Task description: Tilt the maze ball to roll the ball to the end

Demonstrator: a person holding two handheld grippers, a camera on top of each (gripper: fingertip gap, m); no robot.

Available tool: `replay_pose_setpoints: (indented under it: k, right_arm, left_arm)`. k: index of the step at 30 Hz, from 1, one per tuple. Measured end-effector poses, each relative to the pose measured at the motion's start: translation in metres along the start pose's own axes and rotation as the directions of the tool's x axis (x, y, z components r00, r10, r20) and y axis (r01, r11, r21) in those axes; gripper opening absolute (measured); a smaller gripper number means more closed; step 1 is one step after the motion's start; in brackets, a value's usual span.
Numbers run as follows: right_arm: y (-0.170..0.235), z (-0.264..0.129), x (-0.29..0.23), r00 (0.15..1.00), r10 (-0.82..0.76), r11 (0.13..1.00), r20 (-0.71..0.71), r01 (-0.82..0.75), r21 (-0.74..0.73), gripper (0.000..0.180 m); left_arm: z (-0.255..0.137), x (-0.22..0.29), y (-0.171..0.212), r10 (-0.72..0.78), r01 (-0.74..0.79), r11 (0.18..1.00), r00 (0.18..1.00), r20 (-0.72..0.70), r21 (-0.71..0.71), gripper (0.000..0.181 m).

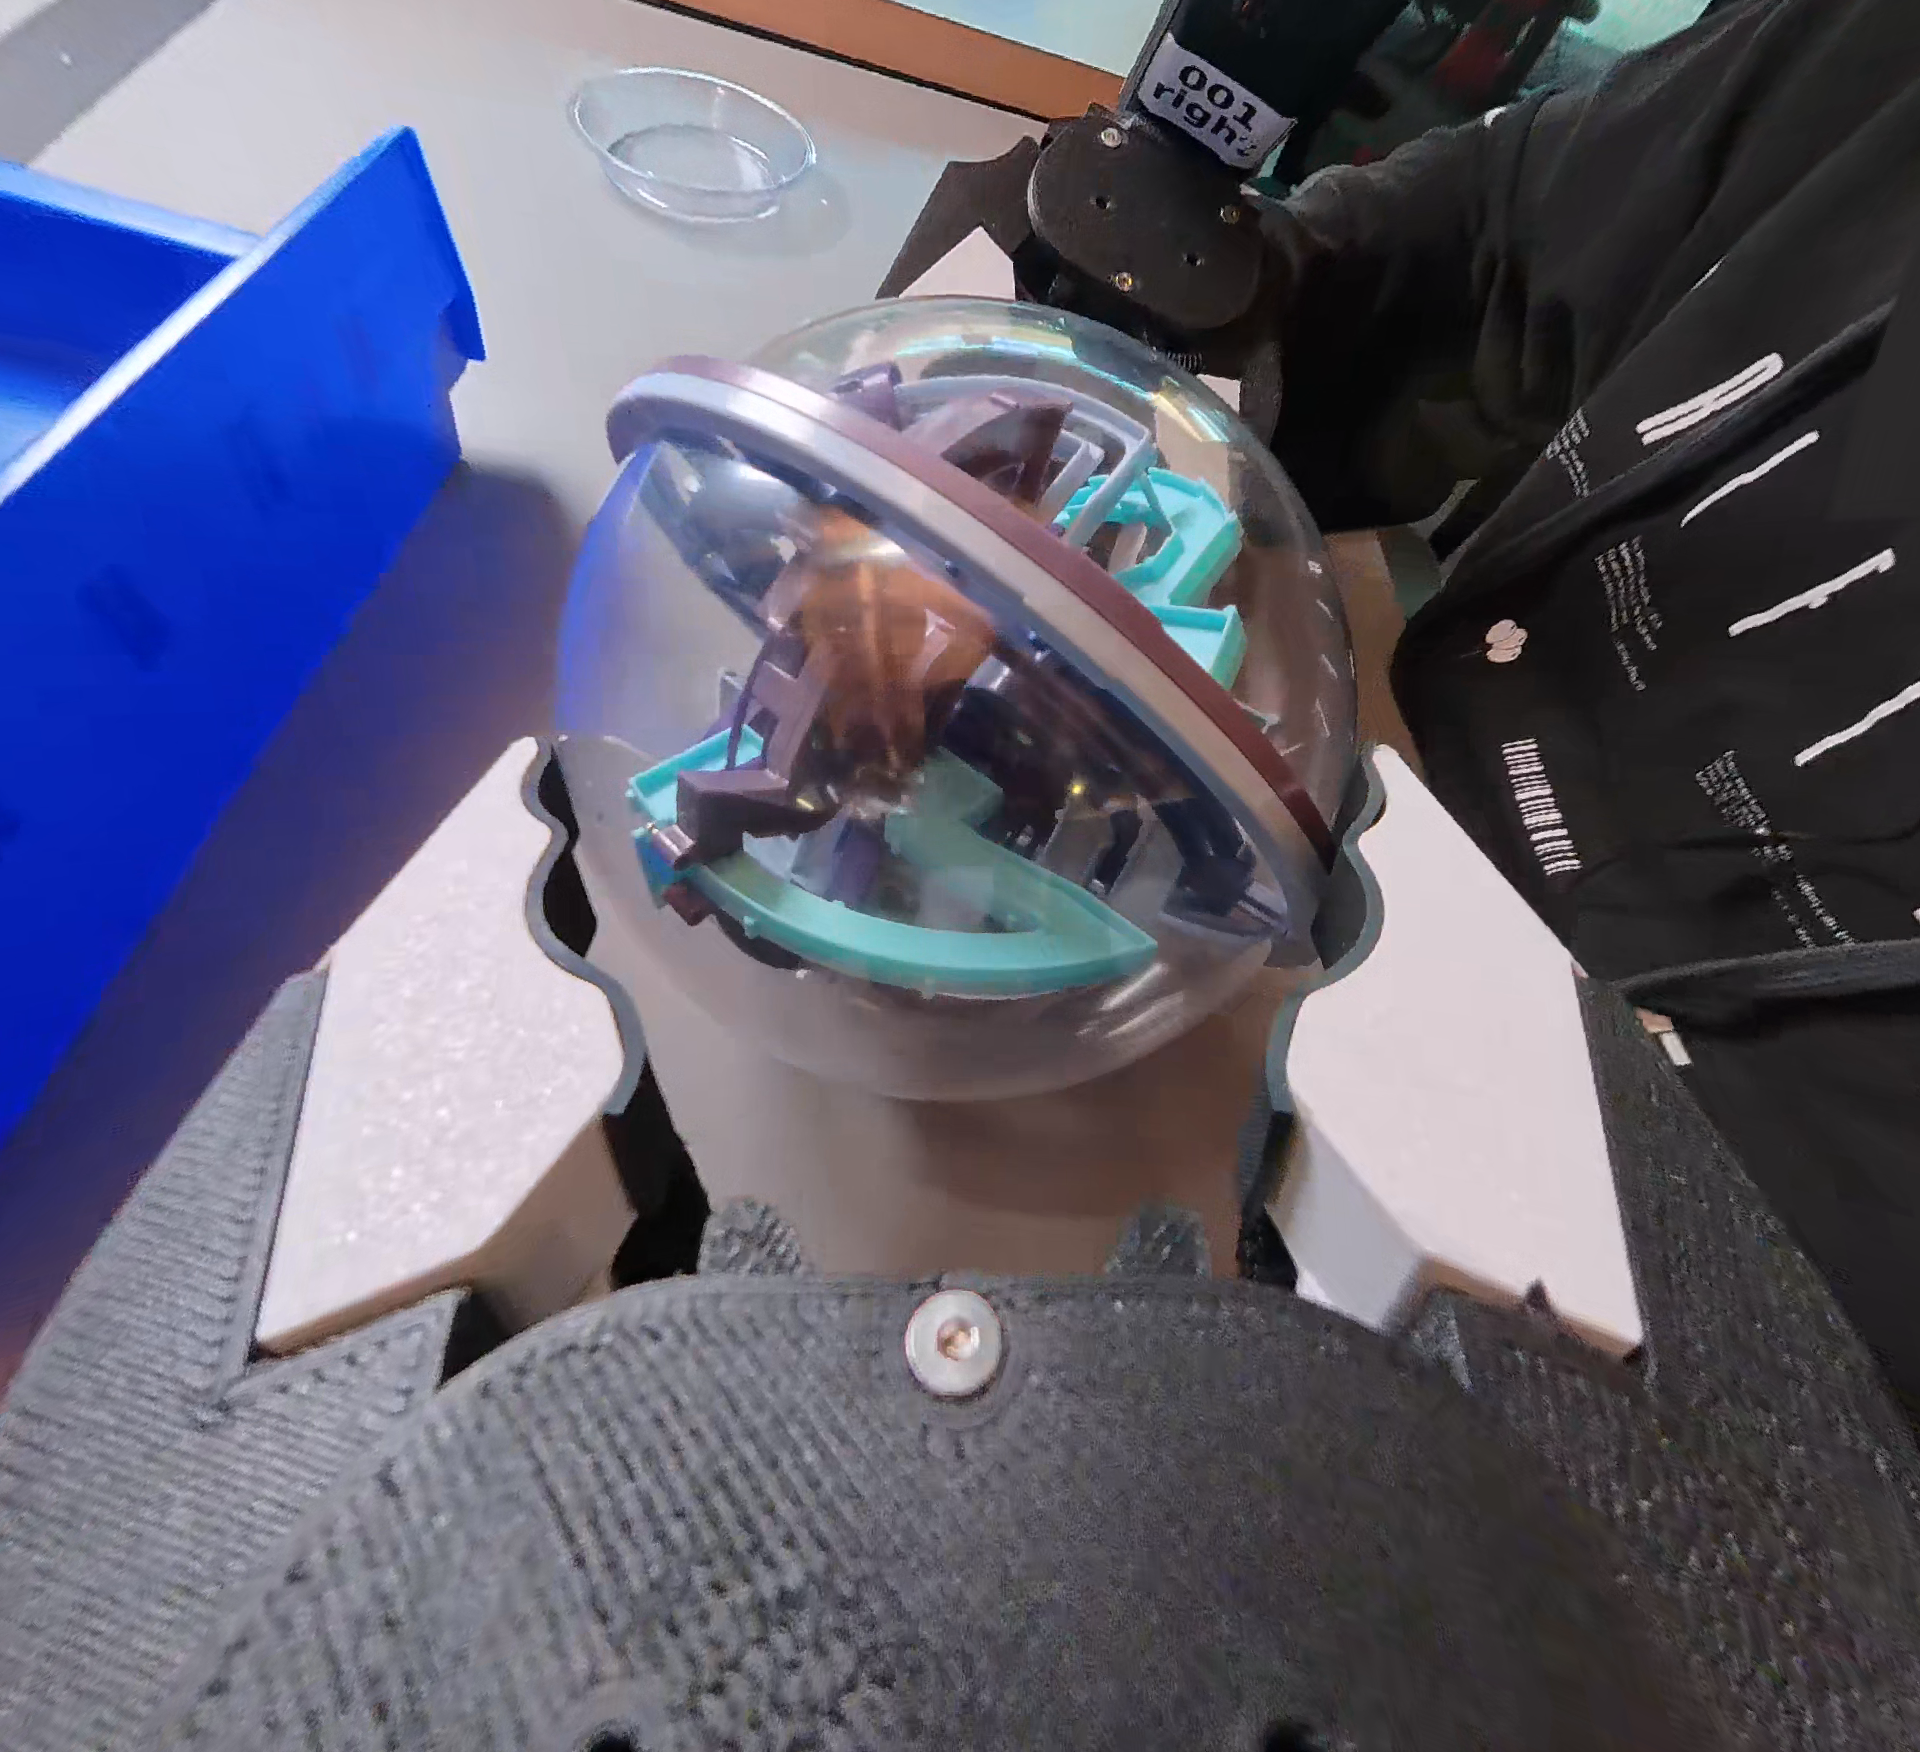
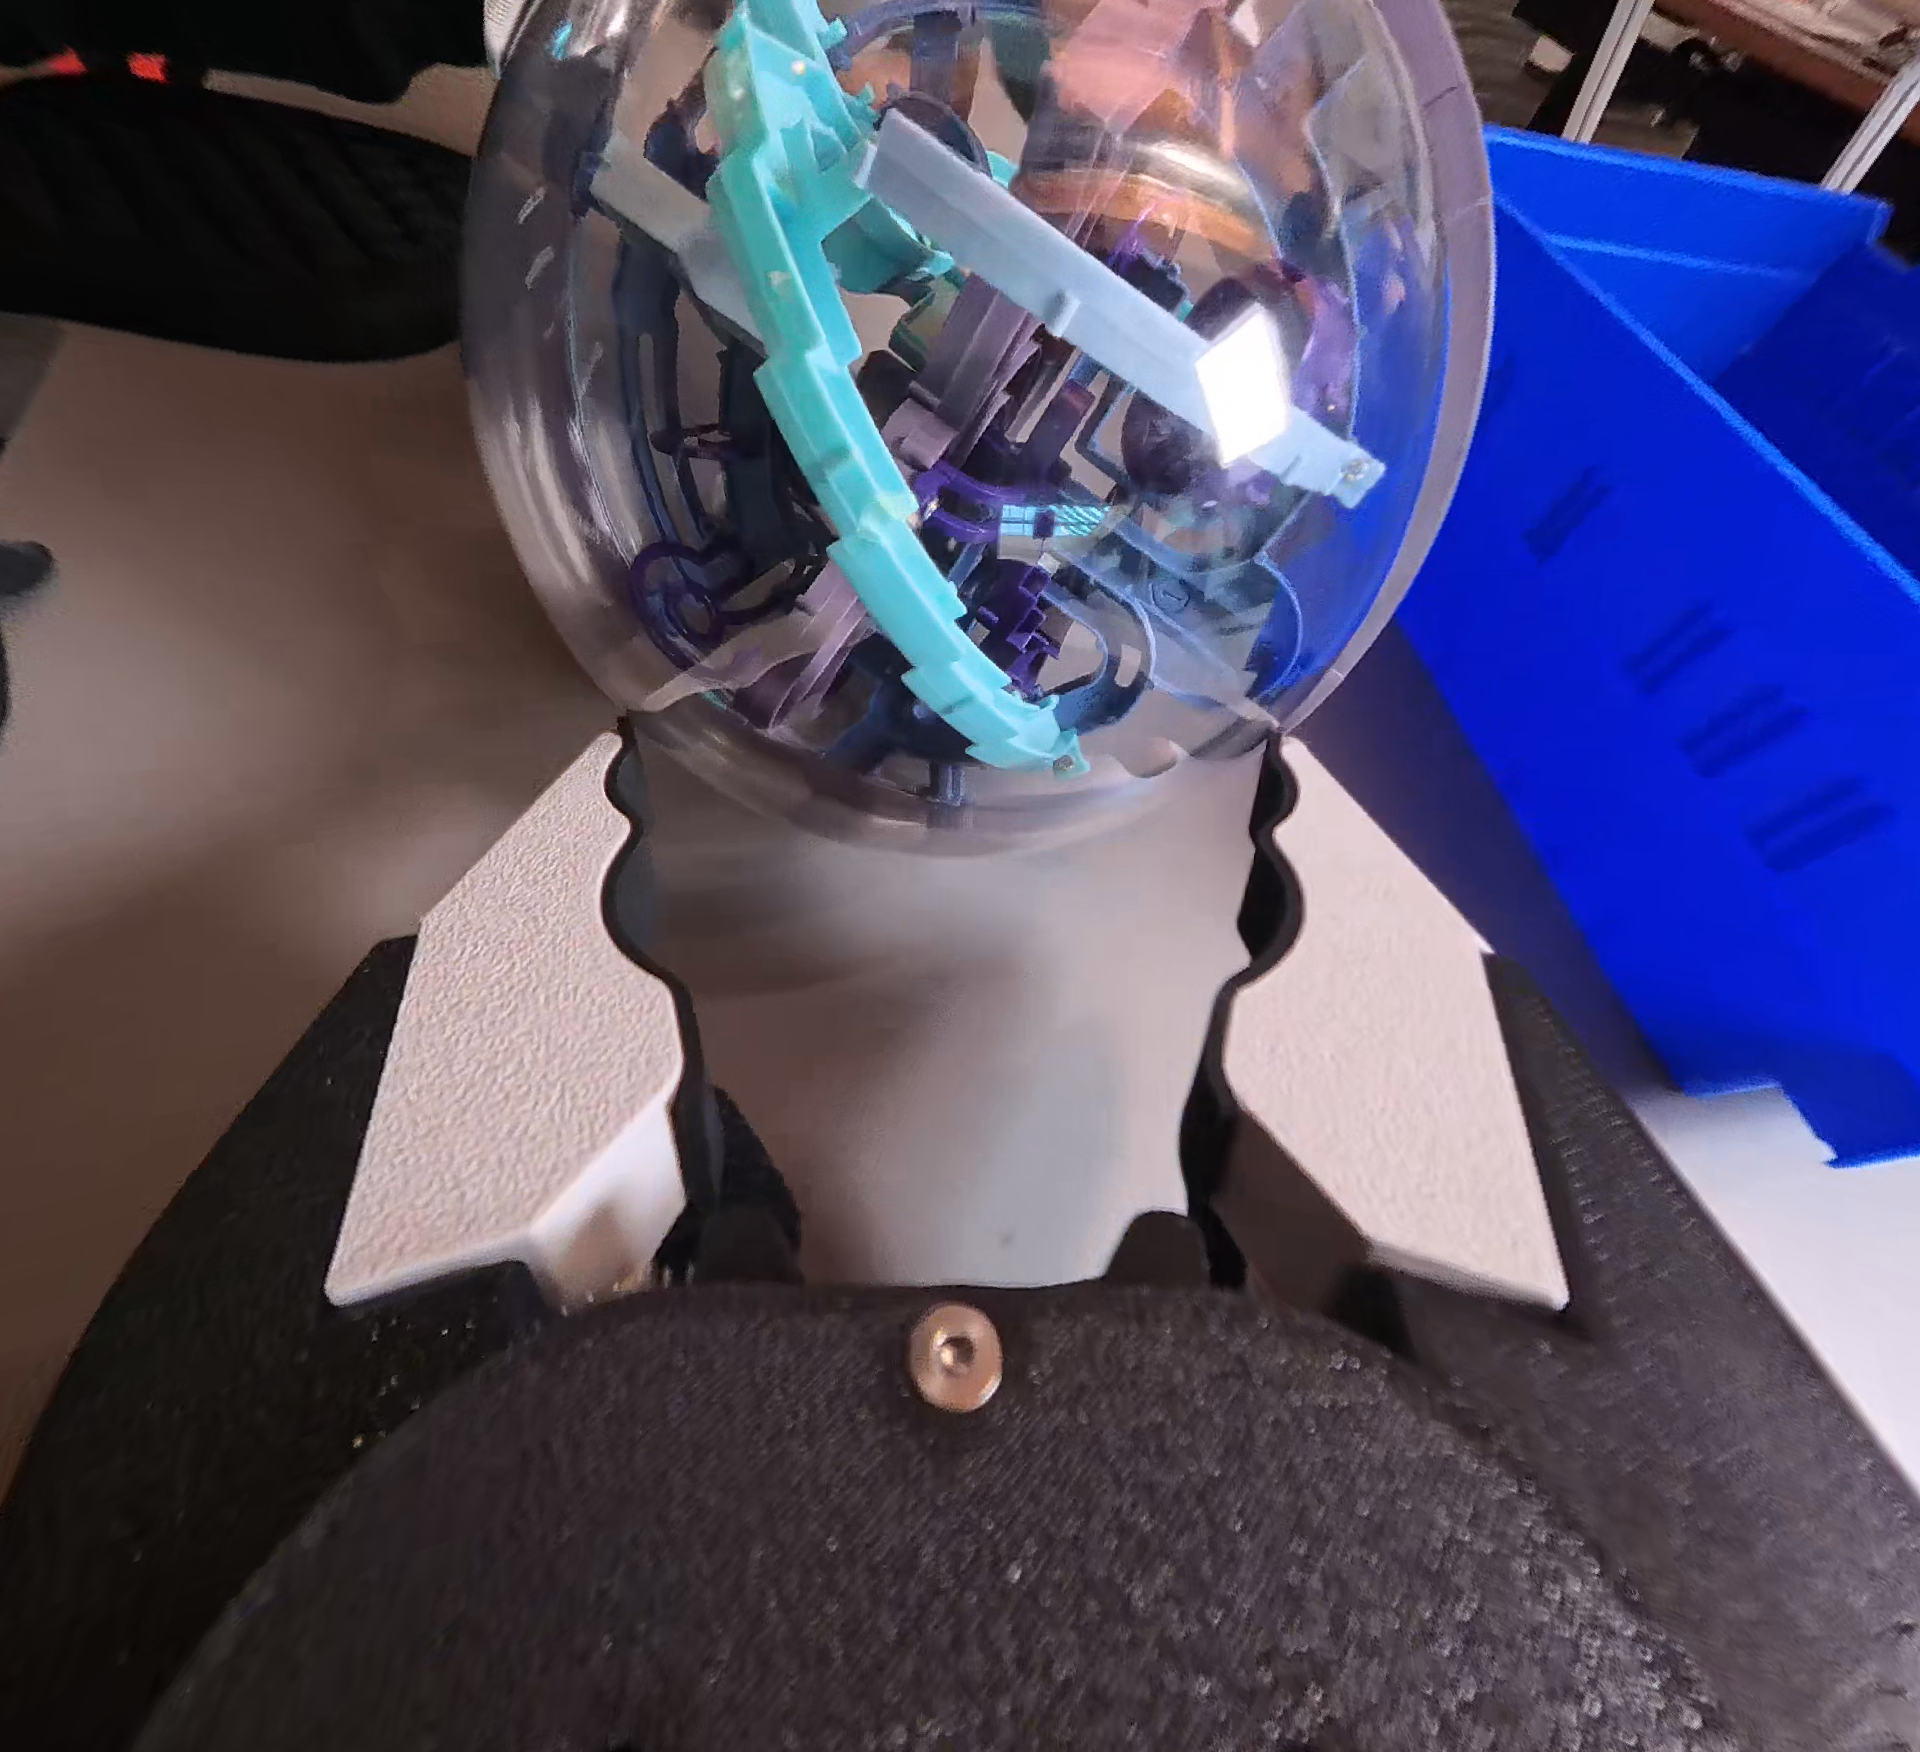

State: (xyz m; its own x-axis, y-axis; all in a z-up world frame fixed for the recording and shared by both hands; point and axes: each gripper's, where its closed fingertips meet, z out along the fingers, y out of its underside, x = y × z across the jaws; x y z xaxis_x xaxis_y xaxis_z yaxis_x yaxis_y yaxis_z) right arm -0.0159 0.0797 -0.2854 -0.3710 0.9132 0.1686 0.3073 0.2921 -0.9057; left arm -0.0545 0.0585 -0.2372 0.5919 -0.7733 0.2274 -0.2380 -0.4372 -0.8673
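Right now the maze ball (image 1: pixel 951 705) is lifted off the table, clamped between both the left gripper (image 1: pixel 956 829) and right gripper (image 2: pixel 945 767), fingers spread wide around its clear shell. Smooth and round, it could slip if either grip eases while tilting; I can't spot the small ball inside

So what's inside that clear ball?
Inside the maze ball are teal, purple and grey plastic tracks crossing each other. I cannot pick out the small rolling ball; the tracks and glare hide it.
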Motion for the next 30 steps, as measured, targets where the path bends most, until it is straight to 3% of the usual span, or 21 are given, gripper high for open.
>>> replay_pose_setpoints:
  k: [18, 30]
  right_arm:
    - [0.002, -0.002, 0.005, 0.951, -0.289, 0.957, -0.112, 0.283, -0.064, 0.119]
    - [0.009, -0.008, 0.012, 0.939, -0.317, 0.947, -0.134, 0.305, -0.102, 0.106]
  left_arm:
    - [0.004, 0.018, 0.001, 0.405, -0.396, 0.914, 0.904, 0.141, -0.084, 0.142]
    - [0.006, 0.013, 0.006, 0.566, -0.534, 0.825, 0.786, 0.248, -0.186, 0.142]
